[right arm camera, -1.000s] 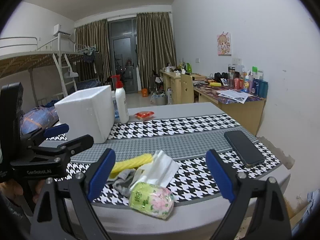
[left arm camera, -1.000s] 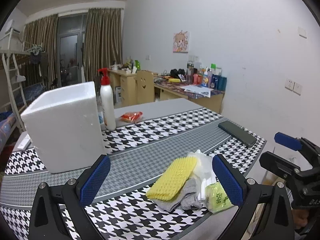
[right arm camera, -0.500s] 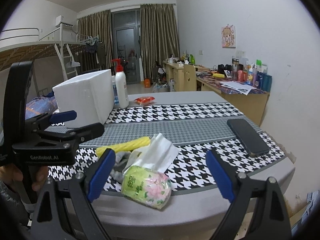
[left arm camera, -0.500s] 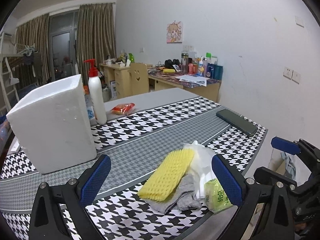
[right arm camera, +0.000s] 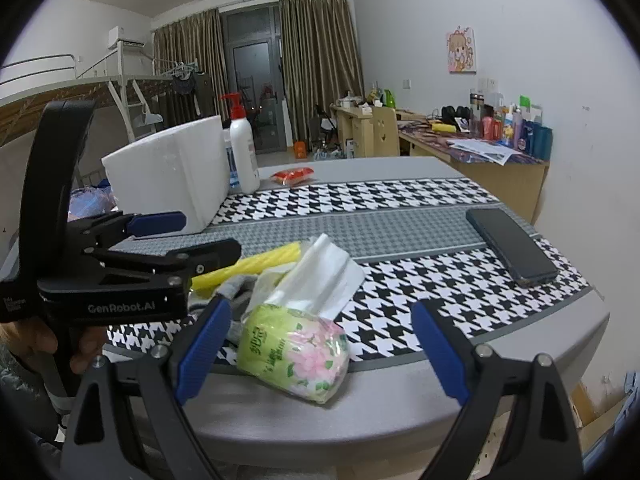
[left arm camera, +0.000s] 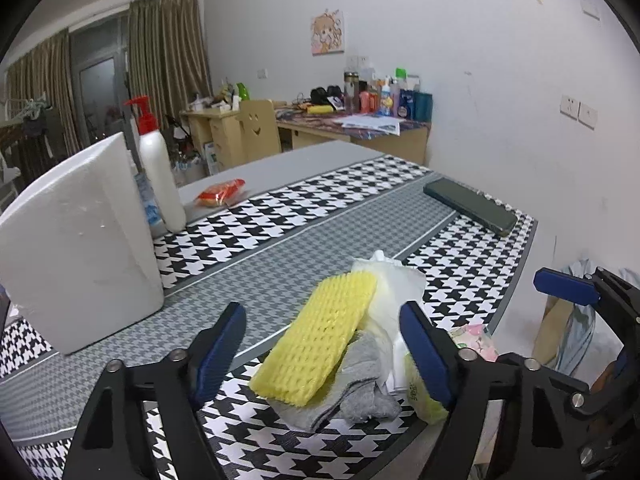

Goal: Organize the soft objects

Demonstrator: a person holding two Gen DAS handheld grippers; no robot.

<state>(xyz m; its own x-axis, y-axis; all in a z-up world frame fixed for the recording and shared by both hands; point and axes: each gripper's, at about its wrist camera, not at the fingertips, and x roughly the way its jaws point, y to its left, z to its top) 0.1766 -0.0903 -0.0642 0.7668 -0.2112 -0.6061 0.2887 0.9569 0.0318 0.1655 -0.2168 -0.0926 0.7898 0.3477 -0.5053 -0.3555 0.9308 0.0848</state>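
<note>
- Soft objects lie heaped at the near edge of the table (left arm camera: 340, 216): a yellow foam net (left arm camera: 316, 340) on top of a grey sock (left arm camera: 352, 392), a loose white tissue (right arm camera: 320, 268) beside them, and a green floral tissue pack (right arm camera: 294, 354) right at the rim.
- Left gripper (left arm camera: 324, 356) has just been narrowing its jaws, yet they stand spread on either side of the foam net and sock, pressing on nothing. If they shut here, I judge they could catch net, sock and tissue together, so nothing gets sorted singly.
- Foam net is light and springy; a shallow pinch at one edge may let it slip out or drag the sock along.
- Right gripper (right arm camera: 320, 350) is spread wide around the tissue pack without touching it. A nudge from either pad could push the pack off the table edge.
- Both grippers work the same small heap; their frames sit close and may collide.
- White foam box (left arm camera: 80, 248), the likely destination, stands well apart, next to a pump bottle (left arm camera: 160, 176) that a swinging load could topple.
- Phone (right arm camera: 512, 246) lies clear of the heap.
</note>
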